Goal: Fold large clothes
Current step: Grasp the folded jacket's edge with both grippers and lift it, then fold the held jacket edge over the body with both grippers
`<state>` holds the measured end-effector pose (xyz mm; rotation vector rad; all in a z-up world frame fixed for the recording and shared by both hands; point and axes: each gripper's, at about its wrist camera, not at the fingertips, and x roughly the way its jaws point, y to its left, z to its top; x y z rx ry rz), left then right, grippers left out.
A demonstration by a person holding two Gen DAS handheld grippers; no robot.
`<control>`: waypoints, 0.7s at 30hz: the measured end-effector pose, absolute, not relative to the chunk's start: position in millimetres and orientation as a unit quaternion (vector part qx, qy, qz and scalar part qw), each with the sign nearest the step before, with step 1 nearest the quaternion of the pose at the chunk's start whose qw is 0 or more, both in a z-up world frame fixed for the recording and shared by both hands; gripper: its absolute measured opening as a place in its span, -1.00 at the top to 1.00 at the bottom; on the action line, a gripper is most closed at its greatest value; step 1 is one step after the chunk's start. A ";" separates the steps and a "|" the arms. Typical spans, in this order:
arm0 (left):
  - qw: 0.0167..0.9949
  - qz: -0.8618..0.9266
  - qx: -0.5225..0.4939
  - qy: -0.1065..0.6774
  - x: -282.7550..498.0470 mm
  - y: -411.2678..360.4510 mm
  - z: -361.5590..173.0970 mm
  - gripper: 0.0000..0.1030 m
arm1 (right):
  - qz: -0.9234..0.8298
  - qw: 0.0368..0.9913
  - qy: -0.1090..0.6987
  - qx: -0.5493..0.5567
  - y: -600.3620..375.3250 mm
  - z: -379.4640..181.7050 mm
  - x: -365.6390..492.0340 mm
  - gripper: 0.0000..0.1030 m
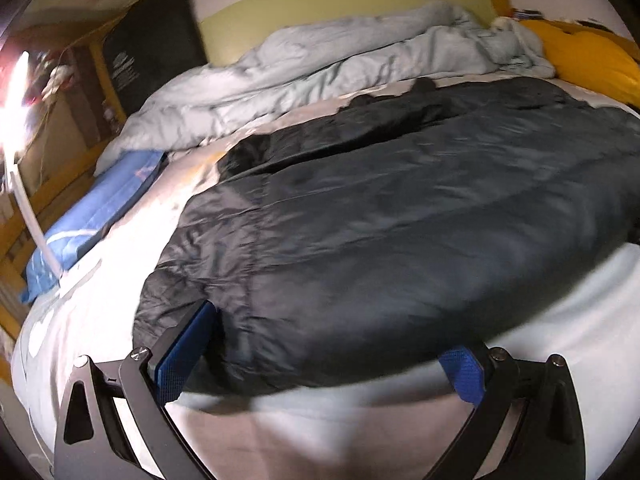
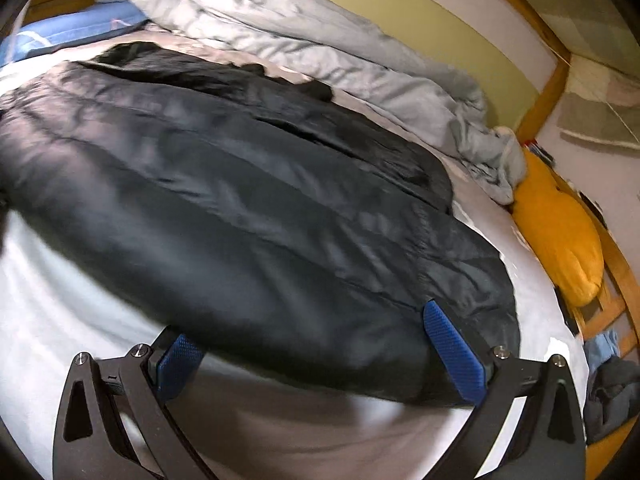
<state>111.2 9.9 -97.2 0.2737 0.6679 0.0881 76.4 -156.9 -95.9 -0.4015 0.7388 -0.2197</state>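
Note:
A large dark padded jacket [image 1: 380, 216] lies spread flat across the white bed sheet [image 1: 580, 320]; it also shows in the right wrist view [image 2: 240, 200]. My left gripper [image 1: 324, 356] is open, its blue pads [image 1: 188, 348] wide apart at the jacket's near edge, near its left end. My right gripper [image 2: 320, 348] is open too, its blue pads [image 2: 452, 356] astride the near edge by the jacket's right end. Neither holds the fabric. The frames are motion-blurred.
A crumpled pale blue duvet [image 1: 320, 68] lies along the far side of the bed. A blue pillow [image 1: 92, 216] lies at the left, a yellow cushion [image 2: 560, 232] at the right by the wooden bed frame [image 2: 624, 280]. A bright lamp [image 1: 16, 92] glares at far left.

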 end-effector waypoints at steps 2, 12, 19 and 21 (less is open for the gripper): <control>0.935 0.047 0.119 0.331 116.6 21.4 -96.5 -0.96 | -0.122 0.906 0.362 -0.184 -169.3 -95.6 79.2 -0.99; 0.932 0.020 0.113 0.343 111.2 30.1 -85.8 0.53 | -0.084 0.921 0.352 -0.145 -191.0 -85.2 73.1 0.52; 0.915 -0.020 0.112 0.386 48.2 39.2 -59.1 0.56 | -0.018 0.913 0.392 -0.113 -189.0 -57.7 22.9 0.47; 0.913 -0.021 0.104 0.393 34.1 45.5 -55.3 0.46 | -0.007 0.910 0.400 -0.109 -186.8 -55.1 12.1 0.36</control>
